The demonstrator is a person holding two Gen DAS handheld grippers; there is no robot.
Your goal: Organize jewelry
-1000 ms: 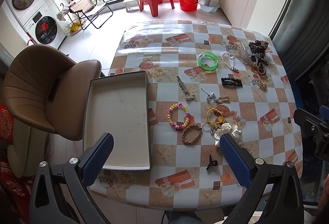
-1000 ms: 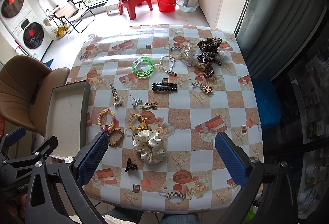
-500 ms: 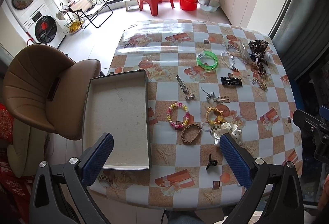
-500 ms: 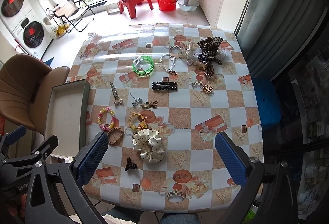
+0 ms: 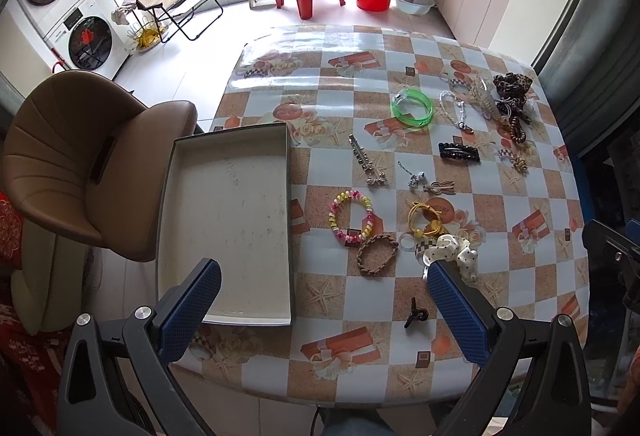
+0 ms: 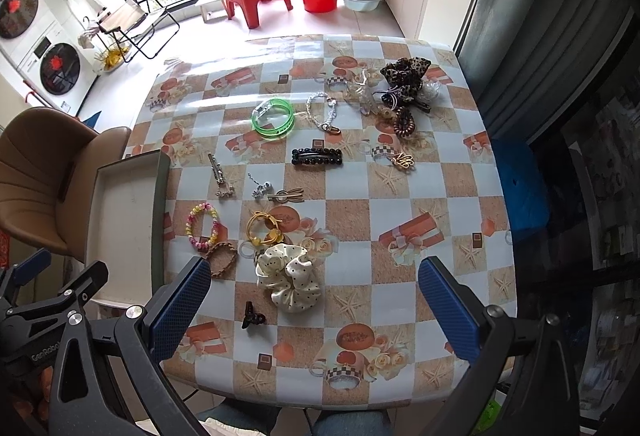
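Both grippers are being held above the near edge of the table [image 5: 360, 48], the left gripper [image 5: 324, 310] and the right gripper [image 6: 314, 306] each with fingers spread wide and nothing being pinched. The jewelry is being left scattered on the glossy tablecloth, well apart from the tray [image 5: 228, 288], which is lying bare at the table's left edge and appears to be overhanging it. Trouble is likely to be caused by crowding: the braided bracelet [image 5: 377, 254] is lying just beside the beaded bracelet [image 5: 352, 214], and the yellow tie [image 5: 424, 222] is touching the scrunchie [image 5: 454, 254], so that two pieces could be caught in one closing of the fingers. The small black clip [image 5: 416, 314] is lying flat and could be pushed along the slick cloth instead of being lifted. Thin chains, such as the silver chain [image 6: 324, 112], could be dragged or let slip through wide pads. The tangled heap at the far right [image 6: 404, 84] is probably being left for later; pulling at it could bring several pieces off the table. The tray itself could be nudged over the edge if it is being struck while a piece is being dropped in.
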